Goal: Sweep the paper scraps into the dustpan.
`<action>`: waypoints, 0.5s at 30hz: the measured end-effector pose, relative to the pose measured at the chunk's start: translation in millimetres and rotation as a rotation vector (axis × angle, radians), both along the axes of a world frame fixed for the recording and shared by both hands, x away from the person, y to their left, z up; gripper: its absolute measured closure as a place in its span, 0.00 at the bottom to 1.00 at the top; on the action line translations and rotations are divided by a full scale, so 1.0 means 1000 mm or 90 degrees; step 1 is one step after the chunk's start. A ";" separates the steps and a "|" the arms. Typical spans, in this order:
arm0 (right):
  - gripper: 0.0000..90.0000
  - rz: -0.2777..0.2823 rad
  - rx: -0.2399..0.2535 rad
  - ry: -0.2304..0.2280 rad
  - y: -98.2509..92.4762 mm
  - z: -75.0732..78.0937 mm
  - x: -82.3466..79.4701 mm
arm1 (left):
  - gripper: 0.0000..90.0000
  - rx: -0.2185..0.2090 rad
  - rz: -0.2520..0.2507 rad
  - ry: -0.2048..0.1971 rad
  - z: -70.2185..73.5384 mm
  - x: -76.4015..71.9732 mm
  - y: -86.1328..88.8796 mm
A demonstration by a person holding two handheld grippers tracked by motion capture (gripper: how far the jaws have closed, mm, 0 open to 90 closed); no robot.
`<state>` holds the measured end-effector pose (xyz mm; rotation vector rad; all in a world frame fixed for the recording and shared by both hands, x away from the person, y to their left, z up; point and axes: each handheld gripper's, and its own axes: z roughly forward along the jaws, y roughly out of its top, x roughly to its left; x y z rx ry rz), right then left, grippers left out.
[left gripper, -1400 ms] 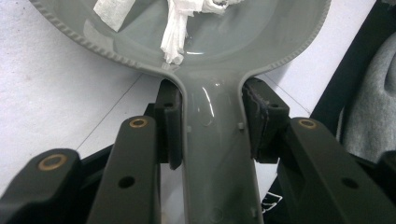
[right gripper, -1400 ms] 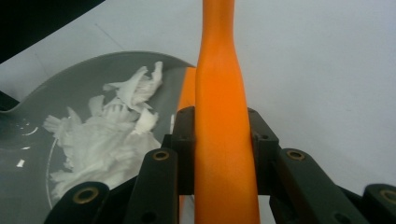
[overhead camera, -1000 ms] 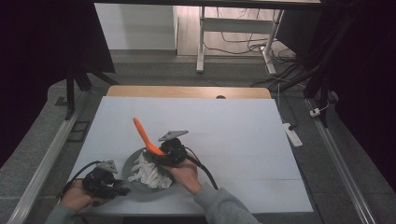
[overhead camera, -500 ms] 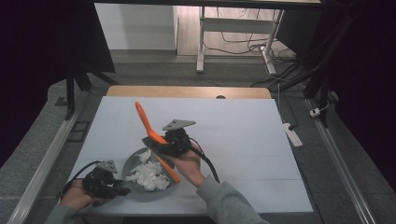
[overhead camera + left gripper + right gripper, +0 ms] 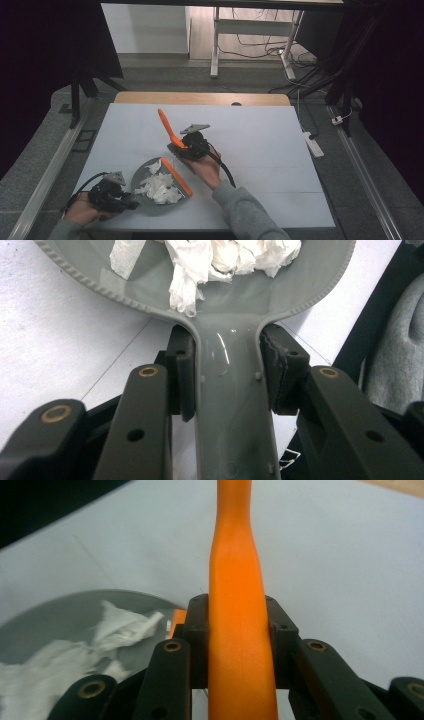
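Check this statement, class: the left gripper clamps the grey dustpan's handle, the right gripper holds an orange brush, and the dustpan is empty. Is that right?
One detail is wrong: the dustpan is not empty. The high view and the left gripper view show crumpled white paper scraps lying in it. The rest stands: the left gripper clamps its grey handle, and the right gripper holds the orange brush.

Left gripper (image 5: 116, 196) low at the table's (image 5: 260, 150) near-left corner, clamped on the handle of the grey dustpan (image 5: 150, 202), white paper scraps (image 5: 159, 186) piled in it. Right gripper (image 5: 189, 146) grips the orange brush (image 5: 174, 150) mid-handle, its head beside the pan's right edge.
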<state>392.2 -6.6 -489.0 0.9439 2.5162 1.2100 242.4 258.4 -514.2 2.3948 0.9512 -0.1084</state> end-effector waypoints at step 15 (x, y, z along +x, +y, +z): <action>0.77 -0.015 -0.009 0.016 0.011 -0.013 0.015 | 0.69 -0.006 0.011 0.001 0.004 -0.003 0.013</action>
